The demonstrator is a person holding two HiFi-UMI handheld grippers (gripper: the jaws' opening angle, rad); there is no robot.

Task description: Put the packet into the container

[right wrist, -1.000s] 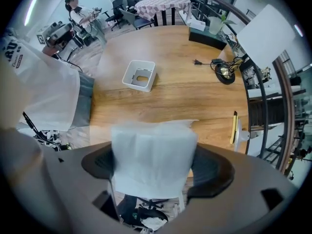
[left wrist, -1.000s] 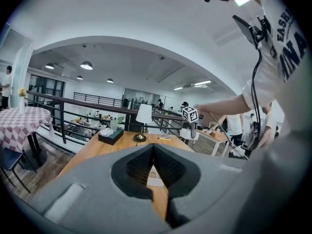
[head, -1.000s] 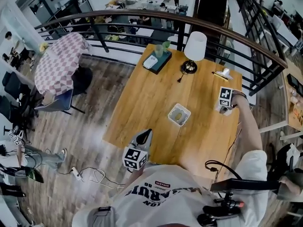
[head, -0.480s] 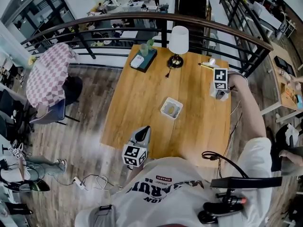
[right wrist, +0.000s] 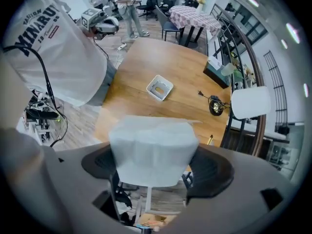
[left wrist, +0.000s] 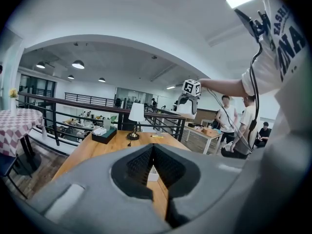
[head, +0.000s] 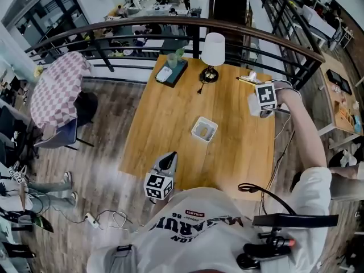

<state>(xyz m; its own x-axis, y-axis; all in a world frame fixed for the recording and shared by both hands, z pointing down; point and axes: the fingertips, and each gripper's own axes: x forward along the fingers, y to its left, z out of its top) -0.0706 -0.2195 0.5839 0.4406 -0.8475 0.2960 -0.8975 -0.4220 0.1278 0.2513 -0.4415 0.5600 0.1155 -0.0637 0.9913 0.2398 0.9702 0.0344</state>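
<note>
Here, the right gripper [right wrist: 153,167] has its jaws spread wide around a white packet [right wrist: 151,140], pinching it from both sides, up off the wooden table [head: 170,118]. The packet is well apart from the white container [head: 196,124], to its right and beyond. A lamp [head: 213,50] stands beyond the container. Nearer than the container, the left gripper [left wrist: 152,150] hovers with jaws pressed together, holding nothing.
</note>
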